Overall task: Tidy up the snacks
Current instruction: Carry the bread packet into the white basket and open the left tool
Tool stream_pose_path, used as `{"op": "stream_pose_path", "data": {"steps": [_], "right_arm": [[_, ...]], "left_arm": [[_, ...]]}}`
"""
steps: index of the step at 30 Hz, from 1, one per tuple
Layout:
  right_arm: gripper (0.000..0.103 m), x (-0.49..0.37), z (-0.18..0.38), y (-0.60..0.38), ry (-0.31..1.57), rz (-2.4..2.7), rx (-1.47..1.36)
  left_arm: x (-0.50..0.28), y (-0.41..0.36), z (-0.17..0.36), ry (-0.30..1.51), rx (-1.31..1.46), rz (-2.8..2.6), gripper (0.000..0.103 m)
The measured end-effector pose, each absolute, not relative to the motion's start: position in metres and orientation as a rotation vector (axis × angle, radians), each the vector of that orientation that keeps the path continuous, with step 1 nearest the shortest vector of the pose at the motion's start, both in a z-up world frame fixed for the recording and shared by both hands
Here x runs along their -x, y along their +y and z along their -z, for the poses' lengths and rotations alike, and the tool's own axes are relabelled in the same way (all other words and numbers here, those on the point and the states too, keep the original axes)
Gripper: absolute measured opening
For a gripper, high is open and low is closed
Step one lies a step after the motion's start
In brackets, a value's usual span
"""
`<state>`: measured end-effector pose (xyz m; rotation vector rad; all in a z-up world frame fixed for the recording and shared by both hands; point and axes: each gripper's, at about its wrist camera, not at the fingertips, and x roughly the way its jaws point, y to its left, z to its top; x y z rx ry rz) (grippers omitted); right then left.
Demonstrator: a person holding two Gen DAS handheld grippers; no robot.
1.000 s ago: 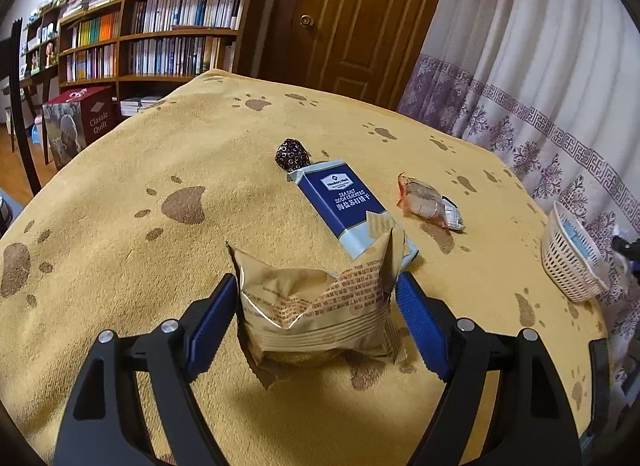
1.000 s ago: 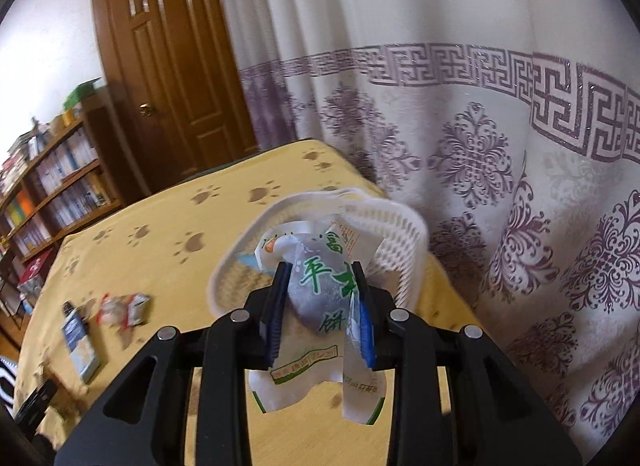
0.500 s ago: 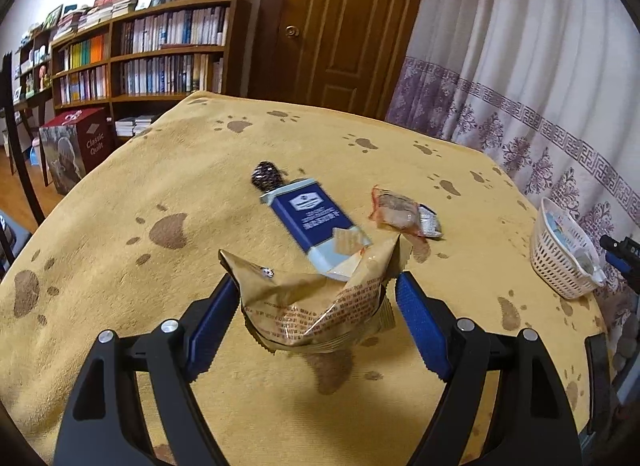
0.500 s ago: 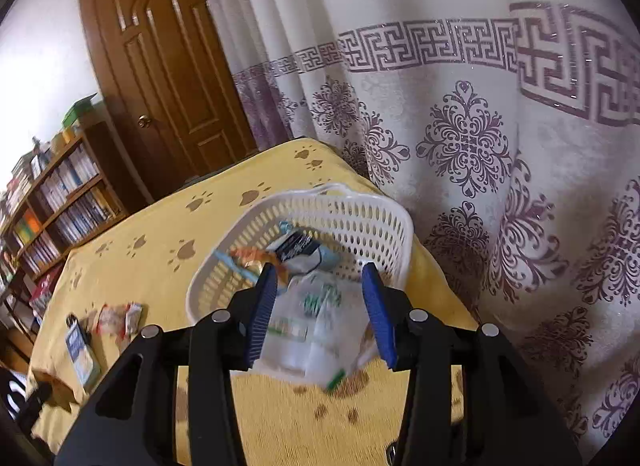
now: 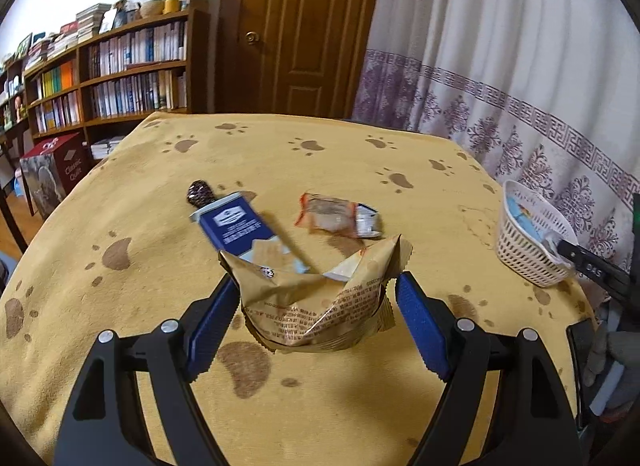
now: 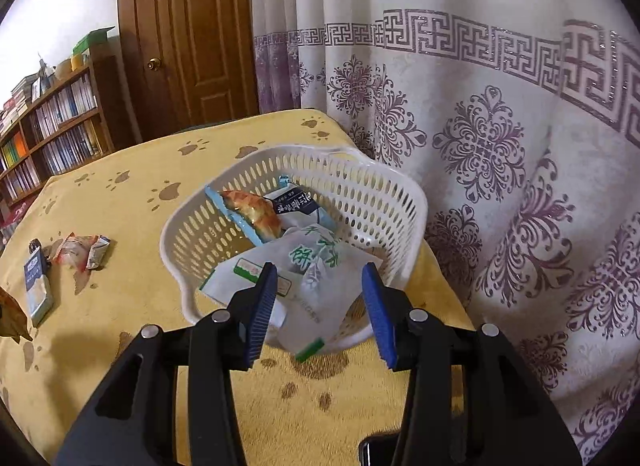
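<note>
My left gripper (image 5: 316, 286) is shut on a crumpled tan snack bag (image 5: 320, 306), which hangs above the paw-print tablecloth (image 5: 280, 153). The bag's corner shows at the right wrist view's left edge (image 6: 12, 314). My right gripper (image 6: 320, 270) stands open over the near rim of the white basket (image 6: 400, 181). A white-and-green packet (image 6: 308, 278) lies loose below its fingers, draped over that rim. The basket (image 5: 528, 242) sits at the table's right end and holds two more packets (image 6: 252, 213). On the cloth lie a blue cracker box (image 5: 236, 225), an orange-edged wrapped snack (image 5: 332, 217) and a small dark candy (image 5: 200, 190).
A patterned curtain (image 6: 500, 137) hangs close behind the basket at the table's right edge. Past the far edge stand a wooden door (image 5: 304, 25) and a bookshelf (image 5: 120, 65). A red box (image 5: 52, 173) sits on the floor at left.
My left gripper has lifted the tan bag off the cloth and carried it toward the basket. My right gripper has opened and let the white-and-green packet drop onto the basket's near rim.
</note>
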<state>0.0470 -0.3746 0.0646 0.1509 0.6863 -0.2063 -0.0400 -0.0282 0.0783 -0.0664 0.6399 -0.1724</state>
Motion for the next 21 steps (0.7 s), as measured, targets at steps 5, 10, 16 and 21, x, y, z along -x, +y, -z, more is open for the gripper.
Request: {"op": "stream_pose_path", "data": {"steps": [5, 10, 16, 21], "right_arm": [[0.047, -0.05, -0.062, -0.381, 0.678, 0.184, -0.166], [0.05, -0.054, -0.061, -0.382, 0.674, 0.164, -0.146], [0.058, -0.026, -0.068, -0.39, 0.59, 0.12, -0.228], [0.058, 0.0, -0.073, -0.393, 0.515, 0.107, -0.265]], "left_arm": [[0.037, -0.054, -0.086, 0.633, 0.03, 0.208, 0.08], [0.03, -0.082, -0.093, 0.634, 0.01, 0.27, 0.08], [0.019, -0.118, -0.105, 0.629, -0.006, 0.361, 0.08], [0.006, -0.149, -0.118, 0.624, -0.007, 0.44, 0.08]]}}
